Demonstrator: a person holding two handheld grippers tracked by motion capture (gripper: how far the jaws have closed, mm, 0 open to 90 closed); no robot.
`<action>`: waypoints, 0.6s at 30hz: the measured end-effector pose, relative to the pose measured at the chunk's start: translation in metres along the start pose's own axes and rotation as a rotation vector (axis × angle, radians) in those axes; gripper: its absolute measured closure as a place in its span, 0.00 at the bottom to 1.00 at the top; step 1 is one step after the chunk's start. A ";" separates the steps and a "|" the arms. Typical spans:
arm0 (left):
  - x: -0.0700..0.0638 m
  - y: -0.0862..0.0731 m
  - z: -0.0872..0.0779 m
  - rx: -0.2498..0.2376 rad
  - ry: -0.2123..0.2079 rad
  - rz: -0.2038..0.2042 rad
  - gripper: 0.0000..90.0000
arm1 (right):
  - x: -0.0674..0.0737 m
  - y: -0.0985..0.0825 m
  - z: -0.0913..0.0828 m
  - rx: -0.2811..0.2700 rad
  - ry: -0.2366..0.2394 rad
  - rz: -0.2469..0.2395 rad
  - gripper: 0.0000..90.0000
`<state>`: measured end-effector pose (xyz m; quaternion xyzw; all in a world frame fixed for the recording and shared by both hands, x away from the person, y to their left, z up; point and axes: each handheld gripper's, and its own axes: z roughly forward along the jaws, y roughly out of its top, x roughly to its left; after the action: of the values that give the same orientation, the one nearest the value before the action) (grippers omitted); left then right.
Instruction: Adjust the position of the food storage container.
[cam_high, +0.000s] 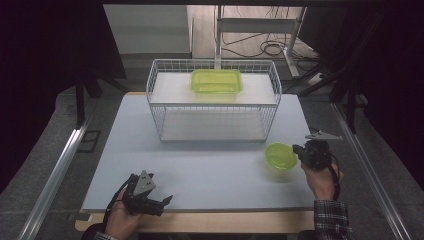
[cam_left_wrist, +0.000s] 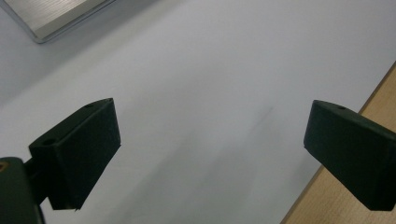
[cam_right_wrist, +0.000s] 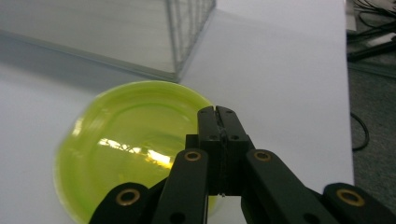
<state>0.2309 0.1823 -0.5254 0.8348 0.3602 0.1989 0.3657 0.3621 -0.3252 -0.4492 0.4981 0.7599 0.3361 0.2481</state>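
A translucent green bowl (cam_high: 280, 156) (cam_right_wrist: 126, 154) stands on the pale table at the right, in front of the wire basket. My right gripper (cam_high: 296, 150) (cam_right_wrist: 217, 112) is shut, its two black jaws pressed together on the bowl's near-right rim. At the table's front left my left gripper (cam_high: 166, 201) (cam_left_wrist: 210, 154) lies low over the bare surface, jaws wide open and holding nothing. A green rectangular container (cam_high: 216, 81) lies inside the basket on its upper shelf.
The white wire basket (cam_high: 150, 92) (cam_right_wrist: 187, 42) stands at the middle back of the table; its base corner (cam_left_wrist: 56, 21) appears in the left gripper view. The table's wooden front edge (cam_high: 200, 220) (cam_left_wrist: 336, 205) runs close to the left gripper. Metal rails flank the table.
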 end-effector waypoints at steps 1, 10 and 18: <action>0.001 0.000 0.000 0.001 0.000 -0.004 0.04 | -0.006 -0.003 0.004 0.002 -0.022 0.008 0.99; 0.003 -0.001 0.000 -0.004 -0.002 -0.017 0.04 | -0.019 -0.012 0.015 0.012 -0.042 0.039 0.99; 0.003 -0.001 0.000 -0.007 -0.005 -0.023 0.05 | -0.012 -0.015 0.021 0.041 -0.045 0.037 0.99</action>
<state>0.2325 0.1847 -0.5261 0.8299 0.3680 0.1937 0.3720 0.3722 -0.3351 -0.4739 0.5244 0.7516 0.3136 0.2485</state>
